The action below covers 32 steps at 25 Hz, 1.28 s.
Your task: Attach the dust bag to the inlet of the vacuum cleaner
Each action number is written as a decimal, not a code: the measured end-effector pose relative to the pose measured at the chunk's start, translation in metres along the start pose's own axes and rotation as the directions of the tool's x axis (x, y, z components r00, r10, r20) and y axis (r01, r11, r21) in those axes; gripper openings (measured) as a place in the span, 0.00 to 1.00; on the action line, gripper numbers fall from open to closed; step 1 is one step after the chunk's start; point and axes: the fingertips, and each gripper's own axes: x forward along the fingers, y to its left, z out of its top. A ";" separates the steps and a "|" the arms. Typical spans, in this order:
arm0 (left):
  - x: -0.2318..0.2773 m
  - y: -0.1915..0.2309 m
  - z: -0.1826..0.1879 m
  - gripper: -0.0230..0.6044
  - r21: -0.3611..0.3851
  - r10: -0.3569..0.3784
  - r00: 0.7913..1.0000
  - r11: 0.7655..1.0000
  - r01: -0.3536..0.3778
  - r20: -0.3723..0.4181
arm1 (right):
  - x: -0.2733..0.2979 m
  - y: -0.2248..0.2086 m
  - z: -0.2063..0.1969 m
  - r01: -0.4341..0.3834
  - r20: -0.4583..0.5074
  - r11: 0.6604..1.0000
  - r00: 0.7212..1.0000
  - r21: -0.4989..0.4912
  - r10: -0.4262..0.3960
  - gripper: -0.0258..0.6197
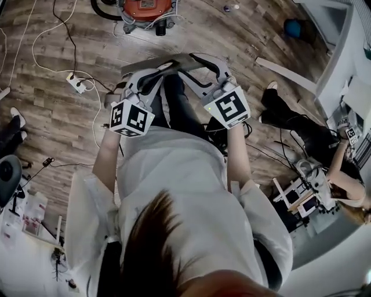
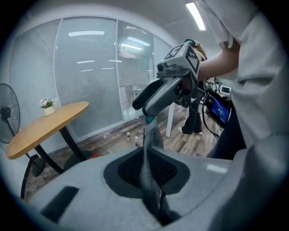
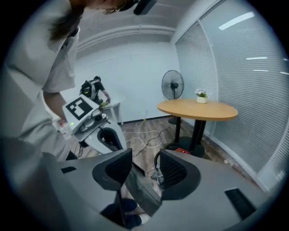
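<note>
Wood-plank floor (image 1: 52,52) all round, seen from above. Pinches a fold of the grey dust bag (image 1: 168,61) with the left gripper (image 1: 152,71), jaws nearly together and tight on the fabric (image 2: 151,176). Spreads the right gripper (image 1: 191,65) wide around the bag's other edge (image 3: 140,189), with the flap lying loose between the jaws and no pad pressing on it. Holds both grippers tip to tip, well short of the orange vacuum cleaner (image 1: 148,10) and pointing towards it. Leaves bare planks open between bag and vacuum cleaner. Shows a white power strip (image 1: 76,84) to the left of the vacuum cleaner, nearer the grippers, with a cord (image 1: 35,40) looping off it. Shows a second person (image 1: 342,174) far to the vacuum cleaner's right.
</note>
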 end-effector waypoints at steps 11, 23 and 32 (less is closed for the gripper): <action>0.069 -0.001 -0.065 0.10 0.058 -0.067 0.997 0.996 0.069 -0.024 | 0.087 0.014 -0.121 -0.251 -0.322 0.929 0.933 -0.270 0.159 0.32; 0.136 0.002 -0.115 0.11 0.110 -0.084 0.992 0.989 0.094 -0.093 | 0.122 -0.017 -0.202 -0.324 -0.494 0.836 0.866 -0.443 0.074 0.10; 0.192 0.027 -0.181 0.13 0.015 -0.076 0.978 0.997 0.080 -0.194 | 0.176 -0.040 -0.252 -0.321 -0.516 0.877 0.850 -0.358 0.101 0.09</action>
